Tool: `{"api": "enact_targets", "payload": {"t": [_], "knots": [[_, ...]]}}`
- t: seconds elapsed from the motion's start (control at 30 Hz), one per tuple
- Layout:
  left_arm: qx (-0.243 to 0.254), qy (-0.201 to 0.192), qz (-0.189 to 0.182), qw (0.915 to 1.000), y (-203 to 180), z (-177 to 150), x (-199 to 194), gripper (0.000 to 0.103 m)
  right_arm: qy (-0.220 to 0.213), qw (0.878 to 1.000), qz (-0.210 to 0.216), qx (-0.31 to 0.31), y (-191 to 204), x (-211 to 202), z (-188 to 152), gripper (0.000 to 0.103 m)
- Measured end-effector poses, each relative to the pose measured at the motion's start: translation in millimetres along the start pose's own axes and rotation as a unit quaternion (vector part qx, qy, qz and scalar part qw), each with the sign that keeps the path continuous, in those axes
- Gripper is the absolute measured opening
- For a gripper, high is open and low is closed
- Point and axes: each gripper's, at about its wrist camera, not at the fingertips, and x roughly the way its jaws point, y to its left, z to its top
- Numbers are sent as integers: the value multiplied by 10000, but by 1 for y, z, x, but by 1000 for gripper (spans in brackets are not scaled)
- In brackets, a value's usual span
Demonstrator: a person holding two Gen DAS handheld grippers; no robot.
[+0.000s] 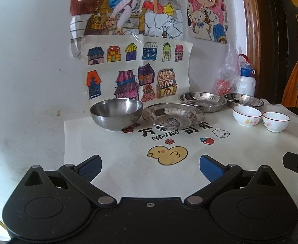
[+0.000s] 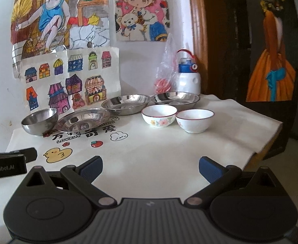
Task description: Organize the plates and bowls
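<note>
Table under wall drawings: dishes unsorted, both grippers empty.
Steel bowl, three steel plates and two china bowls stand separately along the back; left gripper and right gripper gape wide, apparently ready to stack.

**Right wrist view: dishes on printed cloth, gripper empty**

Landmark: yellow duck print on the white tablecloth.

Right gripper, black with blue pads, jaws spread wide, nothing between them; sits nearer the camera than the duck.

Beyond the duck, slightly left: deep stainless steel bowl. Touching its right side, a shallow stainless steel plate. Farther back and right of the duck: second steel plate, then third steel plate.

Well right of the duck: two white ceramic bowls, floral-printed one and red-rimmed one, just beside each other.

Far back right: white bottle with blue cap.
</note>
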Motion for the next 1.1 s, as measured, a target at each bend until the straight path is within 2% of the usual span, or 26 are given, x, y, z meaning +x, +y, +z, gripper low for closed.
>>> {"api": "enact_targets", "payload": {"t": [0.23,0.33,0.47,0.7,0.93,1.1], "knots": [[218,116,-345,9991,-14,34,34,102,29,9995,292,-98,-31,40,37,103],[334,130,-551,9978,-24,55,53,102,30,9994,310,-131,-48,61,55,103],[328,358,-931,9945,-42,86,84,102,143,9993,337,56,-76,88,80,103],[609,349,-1408,9876,-83,135,140,102,114,9994,285,128,-109,133,117,103],[837,290,-2067,9744,-133,186,208,102,514,9980,320,152,-134,199,142,103],[1231,409,-2460,9606,-173,205,259,102,887,9940,545,329,-148,241,149,103]]}}
